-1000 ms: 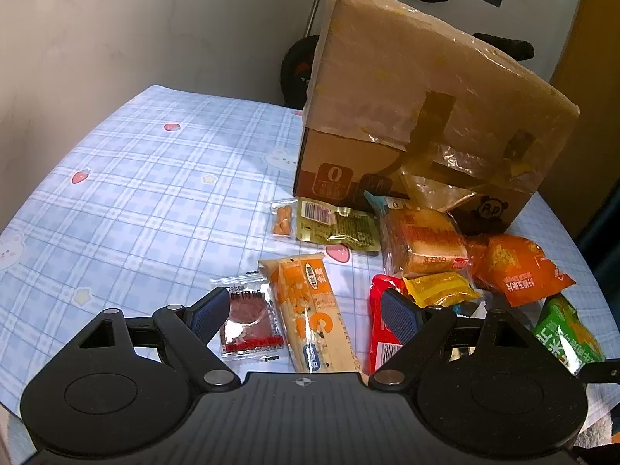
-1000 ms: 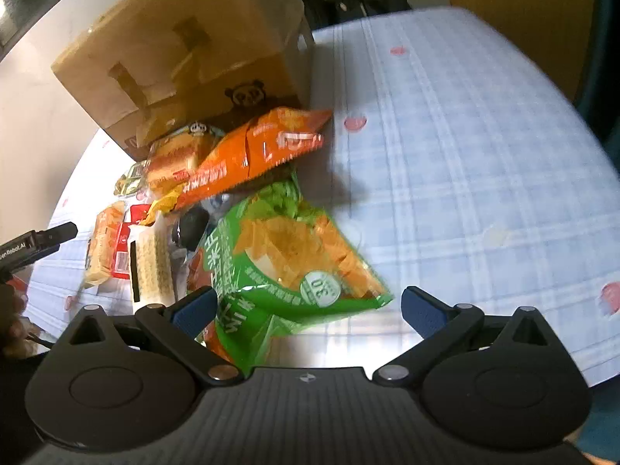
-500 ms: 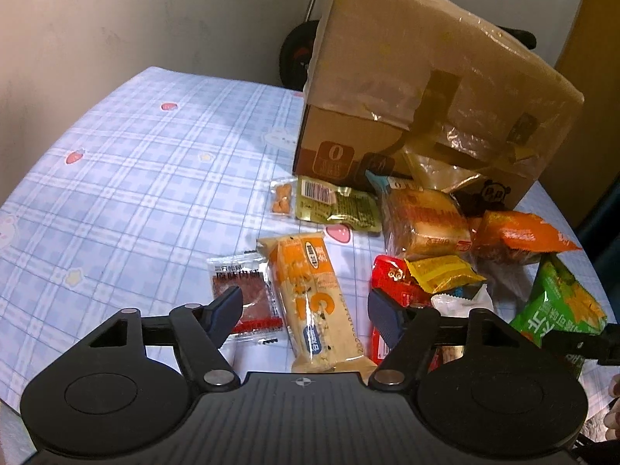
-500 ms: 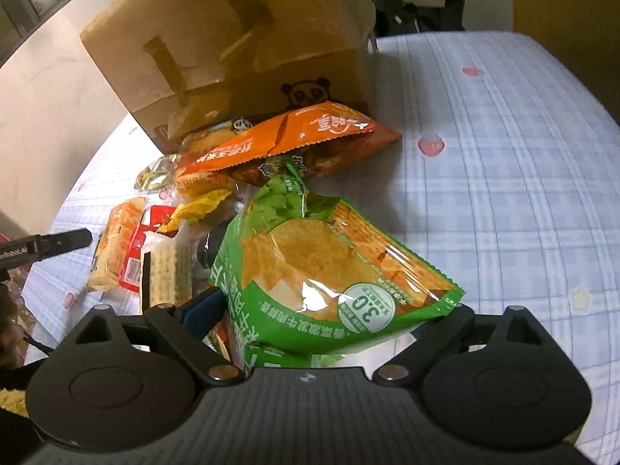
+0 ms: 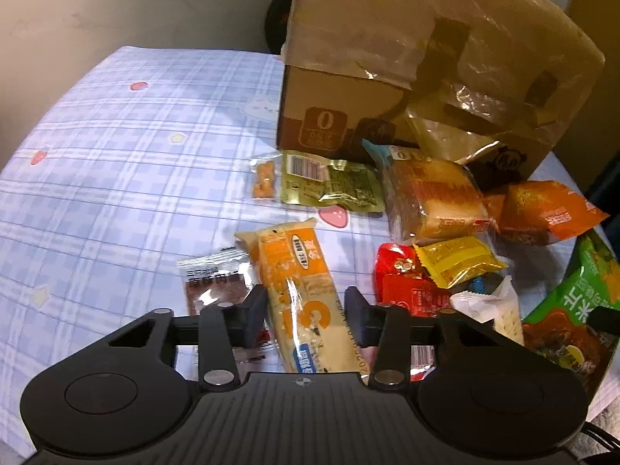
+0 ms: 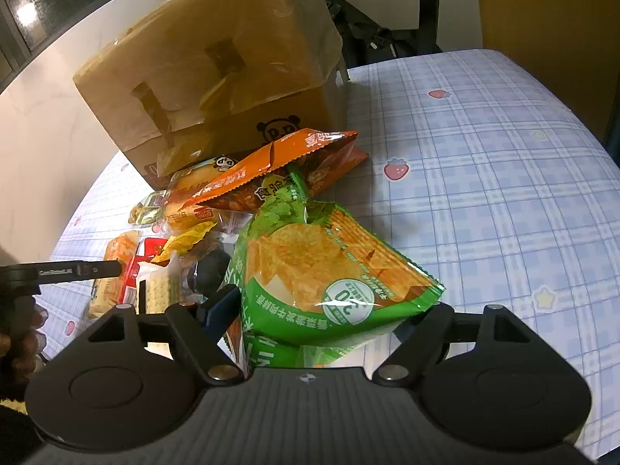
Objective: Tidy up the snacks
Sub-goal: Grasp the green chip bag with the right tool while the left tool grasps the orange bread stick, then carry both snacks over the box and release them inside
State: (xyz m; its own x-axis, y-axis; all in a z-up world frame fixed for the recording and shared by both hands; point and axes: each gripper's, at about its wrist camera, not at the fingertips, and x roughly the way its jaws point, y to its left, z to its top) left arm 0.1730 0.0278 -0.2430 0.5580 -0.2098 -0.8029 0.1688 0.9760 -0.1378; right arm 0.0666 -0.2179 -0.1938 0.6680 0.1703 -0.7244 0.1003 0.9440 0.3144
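Two grippers work over a blue plaid tablecloth (image 5: 116,178) strewn with snacks. Left wrist view: the left gripper (image 5: 306,312), at lower centre, has its jaws narrowed onto a long orange-and-cream biscuit packet (image 5: 300,294) — both pads sit against its sides, so it appears gripped. Just left of this packet, partly under it, lies a small clear sachet with a dark red-brown contents (image 5: 217,286). Above, near frame centre, a gold-green foil pouch (image 5: 333,186) rests in front of a taped cardboard box (image 5: 426,62), which fills the upper right. To the right of the pouch sits a wrapped cake slice (image 5: 434,201); below it, a yellow wrapper (image 5: 457,259) overlaps a red packet (image 5: 403,286). An orange snack bag (image 5: 542,213) lies at right.

Right wrist view: the right gripper (image 6: 329,317), at lower centre, holds a green potato-chip bag (image 6: 321,267) between its jaws — the bag's lower edge bulges over the right finger, hiding its pad, and the bag is tilted up off the cloth. Behind it, the orange snack bag (image 6: 271,166) leans against the cardboard box (image 6: 217,77) in the upper left. The left gripper's finger (image 6: 77,270) enters from the left edge, beside a white cracker pack (image 6: 155,290).
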